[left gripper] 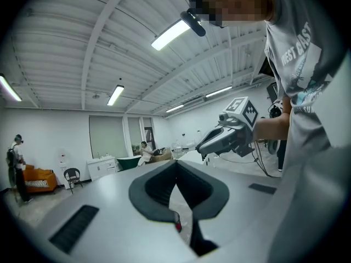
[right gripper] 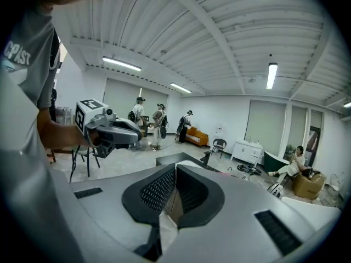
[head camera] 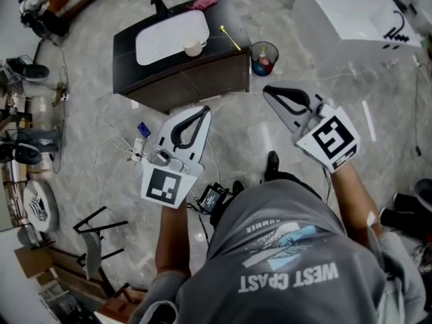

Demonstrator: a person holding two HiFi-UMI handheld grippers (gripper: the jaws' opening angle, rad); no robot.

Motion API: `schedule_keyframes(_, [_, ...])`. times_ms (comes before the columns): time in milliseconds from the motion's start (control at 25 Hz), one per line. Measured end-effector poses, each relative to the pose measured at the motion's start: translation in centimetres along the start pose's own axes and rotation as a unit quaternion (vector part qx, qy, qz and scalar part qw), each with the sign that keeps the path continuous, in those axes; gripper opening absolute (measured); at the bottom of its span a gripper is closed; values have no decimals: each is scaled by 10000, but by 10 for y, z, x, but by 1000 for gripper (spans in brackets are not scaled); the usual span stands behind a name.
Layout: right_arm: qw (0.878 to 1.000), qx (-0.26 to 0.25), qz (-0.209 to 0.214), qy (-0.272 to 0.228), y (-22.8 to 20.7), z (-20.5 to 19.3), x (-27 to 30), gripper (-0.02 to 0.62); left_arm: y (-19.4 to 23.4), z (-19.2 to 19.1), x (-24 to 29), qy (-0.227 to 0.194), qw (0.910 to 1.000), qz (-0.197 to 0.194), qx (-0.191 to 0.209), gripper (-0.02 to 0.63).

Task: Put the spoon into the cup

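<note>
Both left gripper [head camera: 204, 110] and right gripper [head camera: 266, 90] jaws together, empty; spoon [head camera: 229, 37] lies diagonally beside cup [head camera: 193, 46].

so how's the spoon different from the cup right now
The spoon is thin and gold; the cup is squat and cream. The spoon lies flat on the dark vanity top; the cup stands upright at the edge of the white basin. Both are on the same vanity, apart from each other, and neither is held.
</note>
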State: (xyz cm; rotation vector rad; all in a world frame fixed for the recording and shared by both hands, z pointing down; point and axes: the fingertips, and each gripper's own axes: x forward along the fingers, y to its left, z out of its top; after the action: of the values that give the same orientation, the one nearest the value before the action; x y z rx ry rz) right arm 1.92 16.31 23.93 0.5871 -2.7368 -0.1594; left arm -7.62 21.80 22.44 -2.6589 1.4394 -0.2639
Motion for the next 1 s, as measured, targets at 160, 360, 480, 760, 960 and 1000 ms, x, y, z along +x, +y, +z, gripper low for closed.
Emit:
schedule_keyframes(160, [9999, -17, 143, -40, -10, -3, 0, 32, -2, 1, 12, 52, 9999, 94, 14, 2])
schedule_keyframes(360, [9995, 7, 316, -46, -28, -10, 3, 32, -6, 1, 31, 139, 9997, 197, -12, 3])
schedule_keyframes(480, [9991, -11, 423, -103, -41, -15, 3, 32, -7, 0, 45, 180, 9994, 288, -9, 3])
schedule_keyframes(760, [9981, -33, 576, -217, -76, -22, 0, 32, -9, 4, 76, 334, 9984, 450, 50, 3])
schedule_keyframes(960, [9976, -42, 628, -293, -100, -25, -6, 32, -9, 14, 101, 307, 9981, 508, 154, 3])
schedule_keyframes(1000, [9976, -36, 618, -297, -104, -26, -6, 32, -9, 16, 105, 308, 9981, 507, 180, 2])
